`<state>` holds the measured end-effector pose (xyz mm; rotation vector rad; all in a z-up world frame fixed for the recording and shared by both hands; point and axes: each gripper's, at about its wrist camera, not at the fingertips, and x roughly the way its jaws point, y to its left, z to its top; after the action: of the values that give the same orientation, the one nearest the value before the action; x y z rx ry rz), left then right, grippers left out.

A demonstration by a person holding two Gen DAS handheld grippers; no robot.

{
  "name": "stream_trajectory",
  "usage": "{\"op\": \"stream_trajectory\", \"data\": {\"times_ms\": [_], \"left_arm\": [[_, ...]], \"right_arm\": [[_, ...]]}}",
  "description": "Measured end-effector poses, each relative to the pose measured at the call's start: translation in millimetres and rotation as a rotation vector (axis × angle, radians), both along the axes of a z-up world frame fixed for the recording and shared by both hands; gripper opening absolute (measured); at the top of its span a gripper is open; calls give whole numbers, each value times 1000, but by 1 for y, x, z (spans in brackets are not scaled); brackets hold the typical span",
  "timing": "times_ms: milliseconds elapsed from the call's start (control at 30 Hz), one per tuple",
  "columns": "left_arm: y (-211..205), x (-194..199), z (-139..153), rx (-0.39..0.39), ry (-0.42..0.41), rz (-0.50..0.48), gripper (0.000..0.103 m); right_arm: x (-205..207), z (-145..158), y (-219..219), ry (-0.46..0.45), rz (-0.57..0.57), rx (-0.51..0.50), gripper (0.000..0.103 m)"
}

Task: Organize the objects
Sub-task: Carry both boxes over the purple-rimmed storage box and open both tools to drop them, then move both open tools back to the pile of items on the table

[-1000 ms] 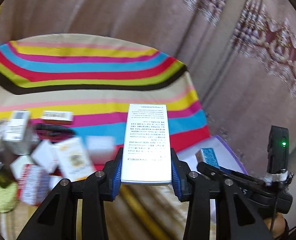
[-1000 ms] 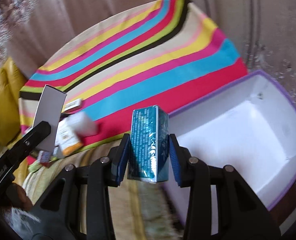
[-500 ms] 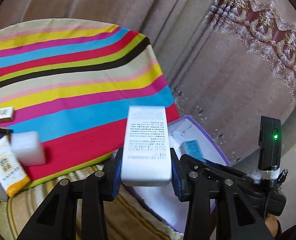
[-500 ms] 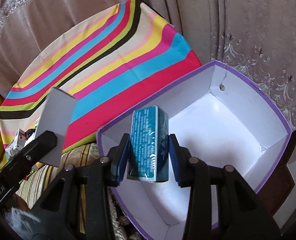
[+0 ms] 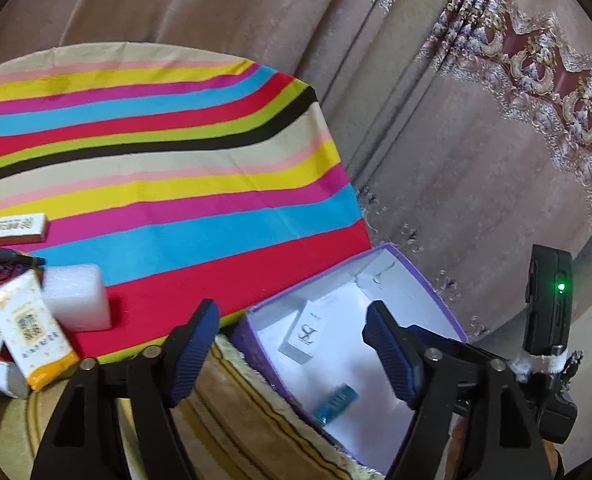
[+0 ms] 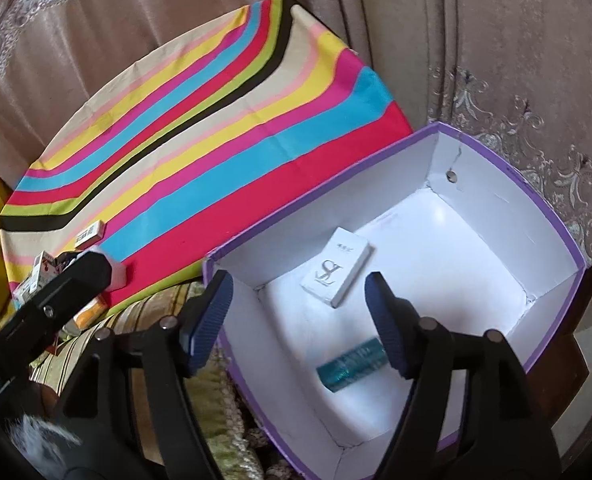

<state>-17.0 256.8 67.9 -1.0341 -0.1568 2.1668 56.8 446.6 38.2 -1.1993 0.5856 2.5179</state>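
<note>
Over the purple-edged box [image 5: 411,276], the left wrist view shows the left gripper [image 5: 292,344] with its blue pads spread and still opening, nothing between them. The white carton [image 5: 305,334] it carried a second ago now lies on the box floor, and the teal packet [image 5: 335,398] lies nearer the camera, apart from it. Only this view shows the leftover pile on the striped cloth [image 5: 176,184]: a foam block [image 5: 76,298], an orange-and-white pack [image 5: 30,330] leaning against it, and a small flat box [image 5: 20,226] farther back. At the right edge stands the right gripper's black body with a green light. The cloth's far half is bare, with curtain folds behind it.

Seen from the right wrist, the right gripper [image 6: 299,316] also stands parted and widening, holding nothing; half a second ago it still clamped the teal packet [image 6: 351,364], which now rests on its side near the box's near wall. The white carton [image 6: 335,272] lies flat toward the middle of the floor, face up with large letters. This view alone shows the whole box interior: all four white walls, the purple rim [image 6: 551,216], and much free floor toward the far right corner. The left gripper's black arm [image 6: 56,300] crosses the lower left, outside the box and over the cloth's edge.
</note>
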Motion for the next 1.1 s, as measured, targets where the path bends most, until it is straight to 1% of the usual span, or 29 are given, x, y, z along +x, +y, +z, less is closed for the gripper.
{"op": "stream_trajectory", "data": {"times_ms": [167,267,367,467,600,733,833,967,1100], "left_arm": [[-19,7,13,-2,73,41,85],[-30,6,18,-26,110,105,85],[-45,4,20,-47,125,170,85],[-62,5,22,-29,145,217,85],[-84,8,25,-30,157,239,85],[-113,8,25,-25,133,278,85],[-137,12,26,-30,159,327,85],[-166,15,23,-28,162,386,85],[-193,13,18,-69,161,464,85]], "right_arm": [[-5,3,-16,-2,51,12,74],[-10,5,-28,-6,86,25,74],[-13,6,-40,-2,121,40,74],[-16,8,-52,0,153,46,75],[-20,10,-67,7,189,41,78],[-26,12,-85,11,230,39,79],[-31,13,-99,21,264,37,79],[-36,11,-120,23,316,41,80],[-42,6,-140,15,375,54,80]]}}
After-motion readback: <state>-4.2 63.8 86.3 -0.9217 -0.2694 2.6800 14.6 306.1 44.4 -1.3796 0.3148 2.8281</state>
